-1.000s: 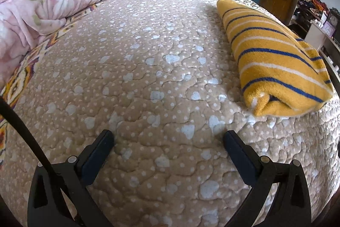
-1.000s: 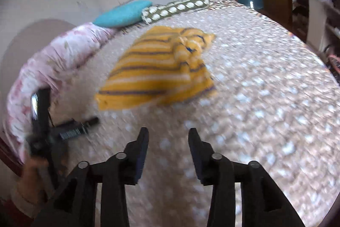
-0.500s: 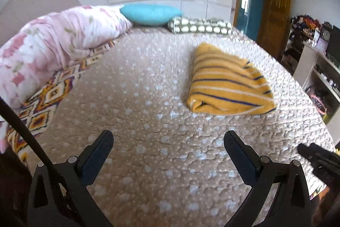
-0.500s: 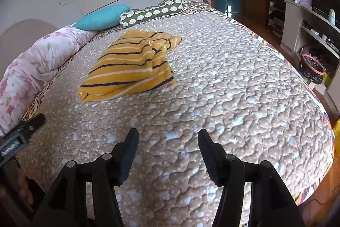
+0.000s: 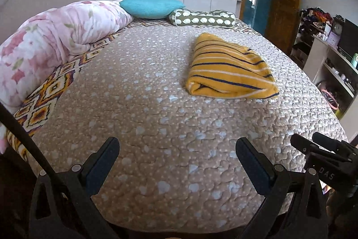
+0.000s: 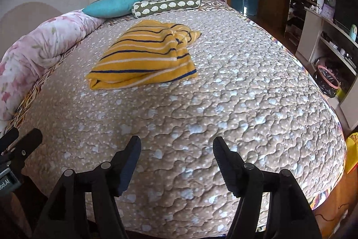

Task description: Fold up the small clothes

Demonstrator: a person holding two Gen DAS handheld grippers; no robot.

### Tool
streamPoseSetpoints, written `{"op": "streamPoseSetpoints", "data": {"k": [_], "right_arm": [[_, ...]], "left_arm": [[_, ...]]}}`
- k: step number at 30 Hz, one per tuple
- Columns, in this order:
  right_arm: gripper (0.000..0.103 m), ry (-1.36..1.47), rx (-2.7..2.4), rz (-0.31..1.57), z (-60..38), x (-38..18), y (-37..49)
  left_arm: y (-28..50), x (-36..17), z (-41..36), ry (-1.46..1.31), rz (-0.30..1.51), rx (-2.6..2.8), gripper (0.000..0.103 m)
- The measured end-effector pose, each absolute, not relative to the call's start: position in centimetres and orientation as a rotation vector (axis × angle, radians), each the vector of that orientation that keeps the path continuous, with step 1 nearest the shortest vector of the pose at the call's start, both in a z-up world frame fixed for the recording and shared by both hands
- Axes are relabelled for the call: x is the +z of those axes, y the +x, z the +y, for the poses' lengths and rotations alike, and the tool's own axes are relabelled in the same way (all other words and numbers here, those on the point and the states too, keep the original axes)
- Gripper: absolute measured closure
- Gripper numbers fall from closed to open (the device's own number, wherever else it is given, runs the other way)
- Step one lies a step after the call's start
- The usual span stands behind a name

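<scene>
A yellow garment with dark blue and white stripes (image 5: 228,69) lies folded into a thick bundle on the beige quilted bed (image 5: 156,118); it also shows in the right wrist view (image 6: 145,59). My left gripper (image 5: 176,156) is open and empty, low over the near end of the bed, far from the garment. My right gripper (image 6: 176,156) is open and empty, also back at the near end. The right gripper shows at the right edge of the left wrist view (image 5: 324,160).
A rolled pink floral duvet (image 5: 49,46) runs along the bed's left side. A teal pillow (image 5: 152,7) and a green patterned bolster (image 5: 201,18) lie at the head. White shelves (image 6: 326,37) and a pink-rimmed basket (image 6: 326,80) stand right of the bed.
Both grippers have pulled back from the garment toward the near end of the bed. The right jaws have opened wider. The folded garment has stayed in place.
</scene>
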State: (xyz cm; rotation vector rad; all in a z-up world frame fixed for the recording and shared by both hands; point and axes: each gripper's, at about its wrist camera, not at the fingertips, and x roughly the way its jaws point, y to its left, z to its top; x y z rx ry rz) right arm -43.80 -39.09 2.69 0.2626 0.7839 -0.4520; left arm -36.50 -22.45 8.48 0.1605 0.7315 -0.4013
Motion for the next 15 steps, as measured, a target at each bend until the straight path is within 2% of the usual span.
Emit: {"op": "streamPoseSetpoints", "data": {"k": [15], "right_arm": [[0.029,0.224,-0.478,0.827,-38.6,1.4,-43.4]], "left_arm": [[-36.3,7.1,-23.1,0.199,0.787,-0.396,0.0]]}}
